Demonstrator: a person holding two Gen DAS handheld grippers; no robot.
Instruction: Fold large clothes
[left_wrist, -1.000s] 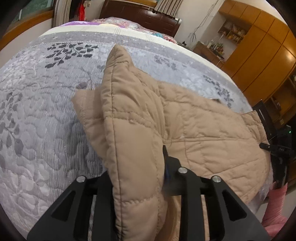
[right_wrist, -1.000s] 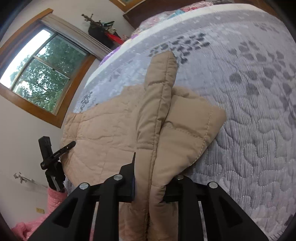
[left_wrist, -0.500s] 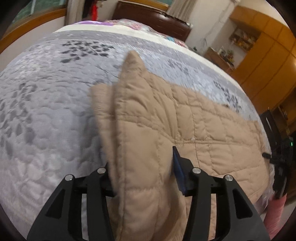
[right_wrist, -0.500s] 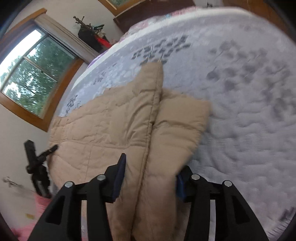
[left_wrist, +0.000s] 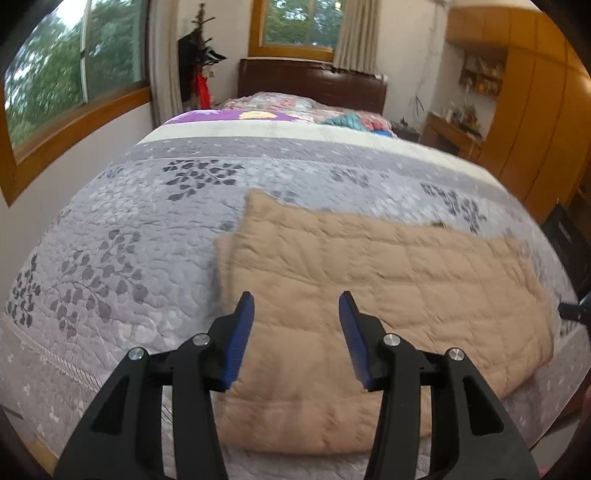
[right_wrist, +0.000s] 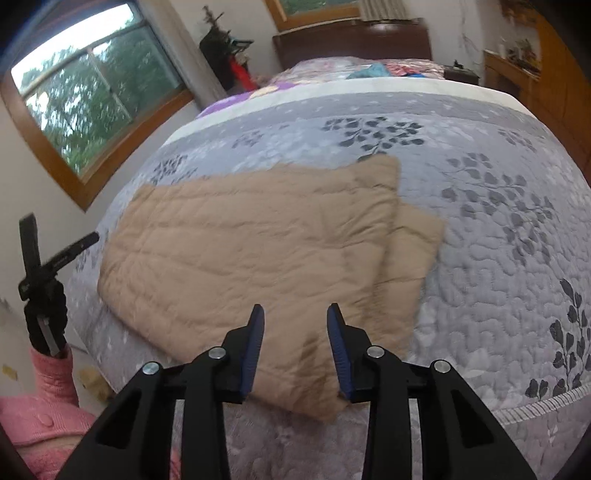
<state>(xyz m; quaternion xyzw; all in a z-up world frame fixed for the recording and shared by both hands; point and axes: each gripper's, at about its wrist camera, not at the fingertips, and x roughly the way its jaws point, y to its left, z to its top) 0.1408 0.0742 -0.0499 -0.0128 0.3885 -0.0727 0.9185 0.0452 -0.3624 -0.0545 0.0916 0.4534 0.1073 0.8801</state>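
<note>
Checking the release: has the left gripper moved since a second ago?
Yes. The left gripper has let go and backed away from the tan quilted garment, which lies flat on the grey bedspread; jaws open.

Bed: grey leaf-print quilt (left_wrist: 147, 236), dark wooden headboard (left_wrist: 314, 83). Wood-framed window (right_wrist: 96, 96). Orange wooden wardrobe (left_wrist: 535, 110). Pink garment (right_wrist: 44, 417).

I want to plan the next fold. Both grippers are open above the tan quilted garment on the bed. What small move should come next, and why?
Probably bring the right gripper down to the garment's right end, where a lower layer sticks out from under the top one. Both grippers hold nothing, the left gripper too, and the garment lies flat but long across the quilt, so another fold seems due.
</note>
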